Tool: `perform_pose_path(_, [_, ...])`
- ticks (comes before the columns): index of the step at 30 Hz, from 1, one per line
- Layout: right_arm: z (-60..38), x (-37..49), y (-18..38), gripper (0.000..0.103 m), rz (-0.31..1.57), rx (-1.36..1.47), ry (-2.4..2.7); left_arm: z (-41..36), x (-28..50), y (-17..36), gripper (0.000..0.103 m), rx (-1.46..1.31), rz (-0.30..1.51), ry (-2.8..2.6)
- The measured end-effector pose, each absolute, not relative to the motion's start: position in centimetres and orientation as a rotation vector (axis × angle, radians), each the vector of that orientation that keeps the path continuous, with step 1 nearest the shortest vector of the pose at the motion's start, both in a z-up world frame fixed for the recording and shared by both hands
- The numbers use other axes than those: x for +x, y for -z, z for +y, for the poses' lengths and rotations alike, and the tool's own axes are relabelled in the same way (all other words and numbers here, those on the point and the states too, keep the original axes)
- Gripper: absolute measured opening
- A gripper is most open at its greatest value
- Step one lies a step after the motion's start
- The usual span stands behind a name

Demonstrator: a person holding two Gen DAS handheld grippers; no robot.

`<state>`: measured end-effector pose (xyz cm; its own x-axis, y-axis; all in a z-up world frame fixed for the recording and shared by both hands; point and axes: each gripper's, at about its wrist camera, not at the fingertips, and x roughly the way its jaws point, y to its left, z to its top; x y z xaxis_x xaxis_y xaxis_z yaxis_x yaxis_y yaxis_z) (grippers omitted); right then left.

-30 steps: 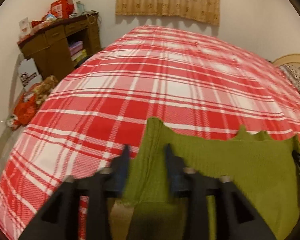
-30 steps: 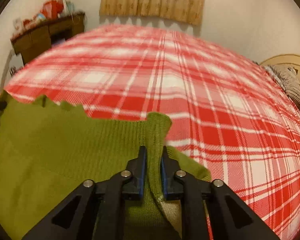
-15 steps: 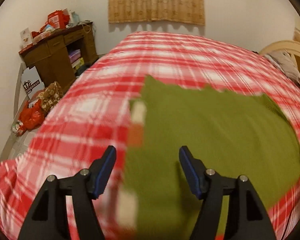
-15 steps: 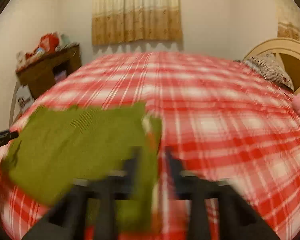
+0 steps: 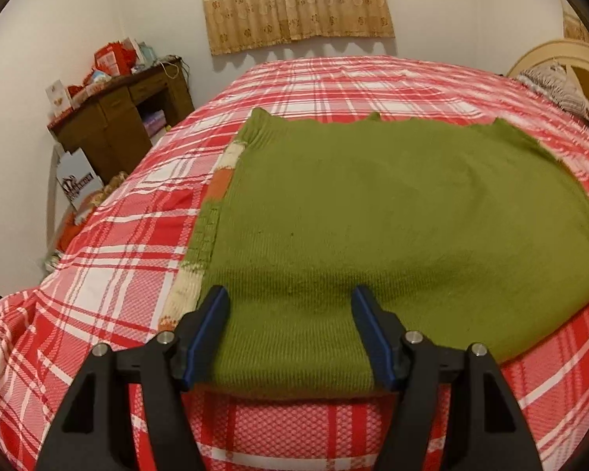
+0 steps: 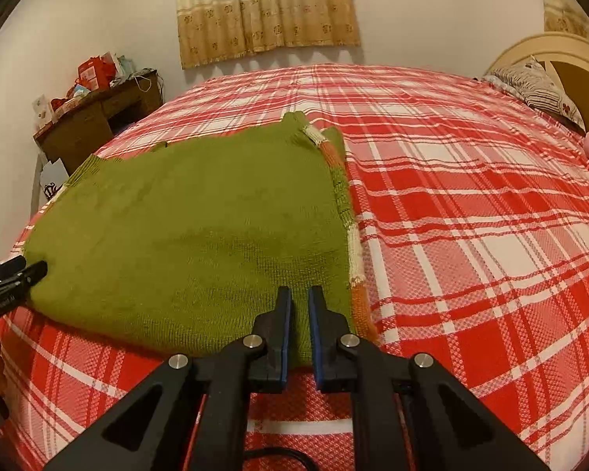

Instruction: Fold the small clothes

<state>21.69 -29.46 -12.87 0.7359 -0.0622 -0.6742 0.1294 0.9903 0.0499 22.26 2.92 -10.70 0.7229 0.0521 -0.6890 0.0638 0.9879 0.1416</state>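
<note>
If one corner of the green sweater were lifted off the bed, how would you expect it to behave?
The green sweater would probably hang limp: it is soft knit that follows the curve of the bed. It likely won't slide easily, since its ribbed texture rests on woven plaid cloth. Pushed, it would probably bunch into wrinkles; its near edge already droops over the bed's side.

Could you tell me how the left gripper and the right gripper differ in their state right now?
The left gripper stands open, its blue pads wide apart, while the right gripper is shut with only a thin slit between its pads. Neither visibly pinches the green knit garment, which lies spread flat on the plaid bedspread. Both point over its near hem.
</note>
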Motion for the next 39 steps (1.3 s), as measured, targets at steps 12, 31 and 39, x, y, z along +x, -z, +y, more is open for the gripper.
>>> perform_pose_path(12, [-27.7, 21.8, 11.3, 0.009, 0.752, 0.052, 0.221, 3.1, 20.8, 10.8, 0.077, 0.164, 0.743, -0.027])
perform_pose_path(31, [-15.1, 23.8, 13.6, 0.009, 0.737, 0.070, -0.158, 11.5, 17.5, 11.3, 0.103, -0.459, 0.805, -0.120])
perform_pose_path(39, [-14.9, 23.7, 13.8, 0.009, 0.725, 0.070, -0.161, 8.8, 20.9, 11.5, 0.103, -0.535, 0.787, -0.049])
